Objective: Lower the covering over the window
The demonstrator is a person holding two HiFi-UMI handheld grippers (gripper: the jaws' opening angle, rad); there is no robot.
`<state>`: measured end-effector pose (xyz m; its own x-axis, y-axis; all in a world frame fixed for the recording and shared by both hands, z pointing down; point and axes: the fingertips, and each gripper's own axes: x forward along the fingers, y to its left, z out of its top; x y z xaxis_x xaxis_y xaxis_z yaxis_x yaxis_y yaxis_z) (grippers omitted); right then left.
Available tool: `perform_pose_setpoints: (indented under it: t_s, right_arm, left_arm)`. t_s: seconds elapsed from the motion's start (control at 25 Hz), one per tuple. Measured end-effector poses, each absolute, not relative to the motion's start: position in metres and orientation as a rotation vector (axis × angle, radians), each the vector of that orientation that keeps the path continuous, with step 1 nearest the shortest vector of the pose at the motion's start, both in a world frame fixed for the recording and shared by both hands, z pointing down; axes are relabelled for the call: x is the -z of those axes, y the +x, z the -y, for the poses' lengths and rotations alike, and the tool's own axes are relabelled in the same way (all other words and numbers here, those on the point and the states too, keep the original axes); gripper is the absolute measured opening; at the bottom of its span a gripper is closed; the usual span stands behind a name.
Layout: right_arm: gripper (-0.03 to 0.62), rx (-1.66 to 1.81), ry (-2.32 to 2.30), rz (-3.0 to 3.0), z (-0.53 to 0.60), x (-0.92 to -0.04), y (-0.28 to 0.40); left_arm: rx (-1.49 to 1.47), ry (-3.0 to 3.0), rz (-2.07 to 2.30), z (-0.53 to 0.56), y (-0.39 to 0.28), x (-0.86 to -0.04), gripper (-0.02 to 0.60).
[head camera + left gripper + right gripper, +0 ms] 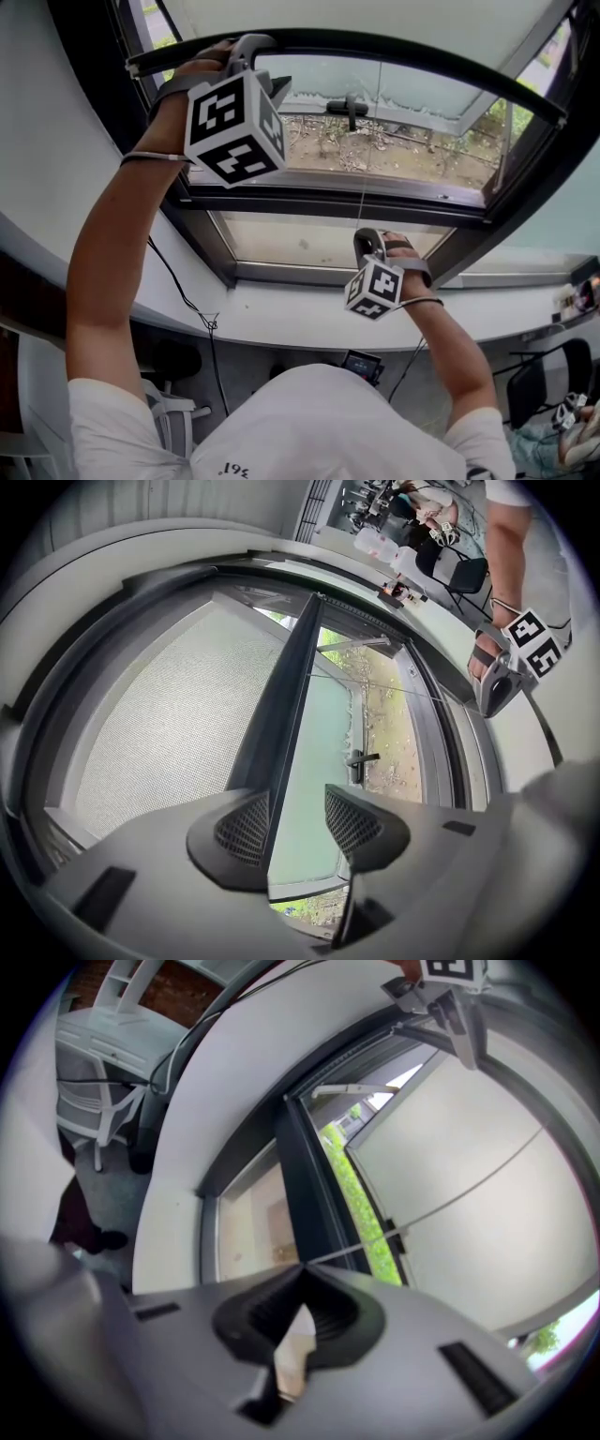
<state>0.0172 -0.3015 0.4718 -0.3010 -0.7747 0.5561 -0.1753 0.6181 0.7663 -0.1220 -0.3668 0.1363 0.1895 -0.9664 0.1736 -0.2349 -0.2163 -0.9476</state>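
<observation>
Left tongs (pixel 298 801) apart around blind bar (pixel 281 714), right tongs (pixel 300 1271) clamped together on pull cord (pixel 450 1194)

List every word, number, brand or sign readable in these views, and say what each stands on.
"361", with a small mark beside it: tiny print on the white shirt, at the bottom edge of the head view.
Left cube and right cube: black-and-white square patterns only, no words.
Small screen below the sill: too small to read.
Nothing legible in either gripper view.
</observation>
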Motion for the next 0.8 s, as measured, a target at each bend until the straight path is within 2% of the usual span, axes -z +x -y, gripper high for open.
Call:
perform_pose_setpoints:
  t_s: [0.8]
  right_arm:
    - [0.023,0.597,0.782,1.827,0.292,-0.516,0.039]
  left_arm:
    - [1.201,-1.676,-1.134,0.366,-0.122,-0.188,0.187]
